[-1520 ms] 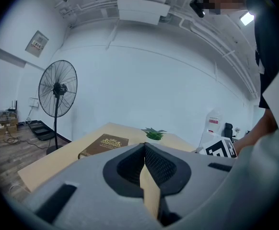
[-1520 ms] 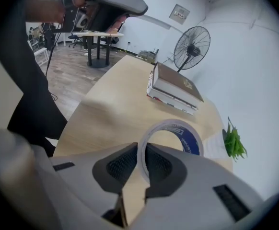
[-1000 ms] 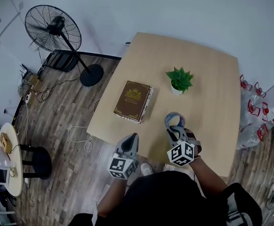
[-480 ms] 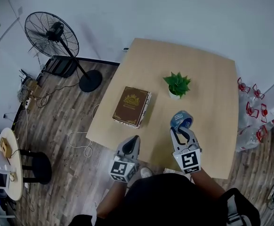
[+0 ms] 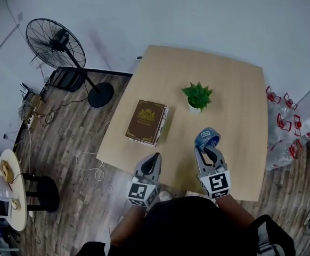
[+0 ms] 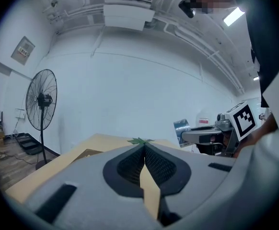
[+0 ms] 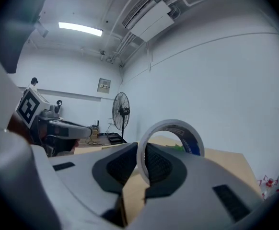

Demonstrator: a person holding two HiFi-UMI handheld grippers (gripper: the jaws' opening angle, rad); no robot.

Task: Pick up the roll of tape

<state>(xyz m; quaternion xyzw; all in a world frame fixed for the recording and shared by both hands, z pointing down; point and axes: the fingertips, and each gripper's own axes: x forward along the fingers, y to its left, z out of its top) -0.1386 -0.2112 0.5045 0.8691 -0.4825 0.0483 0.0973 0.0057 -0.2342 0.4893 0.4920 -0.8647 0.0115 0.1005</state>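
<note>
My right gripper [image 5: 207,150] is shut on the roll of tape [image 5: 206,138], a blue roll with a pale rim, and holds it up above the wooden table [image 5: 240,100] near its front edge. In the right gripper view the roll of tape [image 7: 170,140] stands on edge, its wall pinched between the two jaws of the right gripper [image 7: 142,164]. My left gripper [image 5: 151,161] hovers at the table's front edge, left of the right one, shut with nothing in it. The left gripper view shows the left gripper [image 6: 144,163] with its jaws pressed together, and the tape [image 6: 182,128] off to the right.
A brown book [image 5: 147,121] lies left of centre on the table. A small potted plant [image 5: 197,97] stands in the middle. A standing fan [image 5: 56,44] is on the floor at the left, cables [image 5: 88,161] trail near the table's front left corner, and red items [image 5: 283,122] sit at the right.
The right gripper has lifted the tape off the table and rolled so the roll stands on edge. The left gripper has drifted slightly up and forward.
</note>
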